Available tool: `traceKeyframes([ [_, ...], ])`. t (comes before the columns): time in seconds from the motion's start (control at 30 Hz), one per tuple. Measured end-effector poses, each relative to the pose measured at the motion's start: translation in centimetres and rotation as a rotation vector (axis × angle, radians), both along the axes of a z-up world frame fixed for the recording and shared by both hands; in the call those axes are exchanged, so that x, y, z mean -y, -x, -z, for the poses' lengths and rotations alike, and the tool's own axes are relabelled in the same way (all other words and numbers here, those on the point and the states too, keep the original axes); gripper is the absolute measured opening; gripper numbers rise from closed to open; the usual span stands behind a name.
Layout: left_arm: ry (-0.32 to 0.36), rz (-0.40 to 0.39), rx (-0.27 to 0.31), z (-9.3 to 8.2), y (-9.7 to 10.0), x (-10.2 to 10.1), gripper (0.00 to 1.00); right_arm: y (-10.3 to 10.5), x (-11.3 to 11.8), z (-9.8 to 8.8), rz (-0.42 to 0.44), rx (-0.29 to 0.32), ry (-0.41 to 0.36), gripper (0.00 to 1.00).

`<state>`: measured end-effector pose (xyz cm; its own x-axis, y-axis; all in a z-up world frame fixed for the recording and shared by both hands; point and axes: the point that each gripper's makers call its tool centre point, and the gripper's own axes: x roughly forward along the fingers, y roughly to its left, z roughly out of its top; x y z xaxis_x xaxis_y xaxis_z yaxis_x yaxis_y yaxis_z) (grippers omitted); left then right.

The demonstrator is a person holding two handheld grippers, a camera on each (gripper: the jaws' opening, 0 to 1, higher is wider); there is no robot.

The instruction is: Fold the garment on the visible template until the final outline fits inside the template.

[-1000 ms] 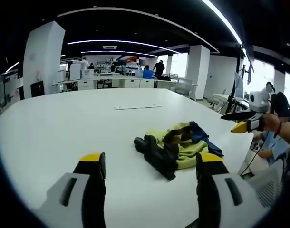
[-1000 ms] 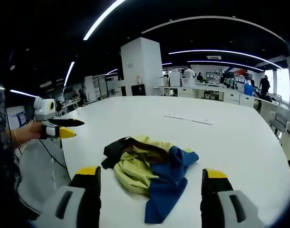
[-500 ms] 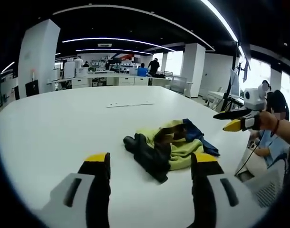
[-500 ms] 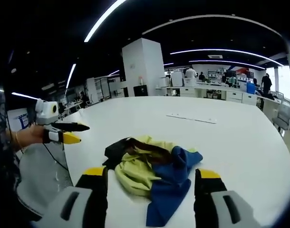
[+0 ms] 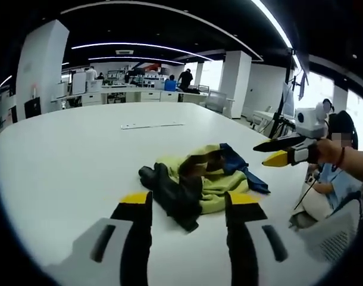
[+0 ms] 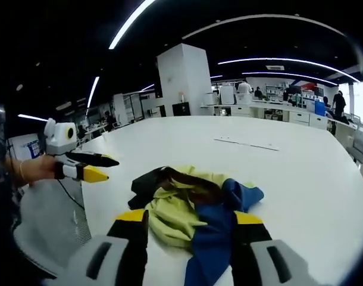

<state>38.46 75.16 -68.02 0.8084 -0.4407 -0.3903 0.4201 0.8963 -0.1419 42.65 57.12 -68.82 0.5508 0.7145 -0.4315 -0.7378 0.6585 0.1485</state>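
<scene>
- Jaws first: in the left gripper view our left gripper [image 5: 187,229] has its two yellow-tipped jaws standing apart with nothing between them, and in the right gripper view our right gripper [image 6: 189,241] shows the same, jaws spread and empty.
- Just past both sets of jaws lies the garment [image 5: 199,182], a crumpled heap of yellow-green, black and blue cloth resting on the white table [image 5: 68,149], toward the table edge nearest us and not yet spread or folded.
- From the left gripper the heap sits straight ahead, its black part [image 5: 169,193] nearest and reaching almost down between the jaw tips; we judge that part the natural first grasp for this hand.
- From the right gripper the blue part [image 6: 214,232] lies closest, running down between the jaws, with the yellow-green folds [image 6: 169,217] just to its left and the black part at the far left.
- So the heap's long axis runs roughly from one gripper to the other, black end to the left hand, blue end to the right; both hands look about equally near, and we judge the next move to be a short reach forward and down at each end to pull the cloth open.
- Farther across the table lies a thin pale strip [image 5: 153,126], well apart from the garment; we cannot make out a template outline on the surface.
- Beyond the far edge of the table stand desks, white columns and people.
</scene>
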Motion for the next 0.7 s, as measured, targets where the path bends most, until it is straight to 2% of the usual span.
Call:
traceKeyframes([
  [0.3,-0.004,0.044,-0.011,1.1,-0.9,1.7,0.27,-0.5,-0.2,0.9,0.003,-0.013,0.019,0.43],
  [0.57,-0.006,0.095,-0.046,2.6,-1.3,3.1,0.19,-1.3,-0.1,1.6,0.017,-0.019,0.035,0.36],
  [0.7,-0.031,0.127,-0.072,3.6,-1.3,3.7,0.16,-1.8,0.0,2.0,0.024,-0.026,0.042,0.33],
])
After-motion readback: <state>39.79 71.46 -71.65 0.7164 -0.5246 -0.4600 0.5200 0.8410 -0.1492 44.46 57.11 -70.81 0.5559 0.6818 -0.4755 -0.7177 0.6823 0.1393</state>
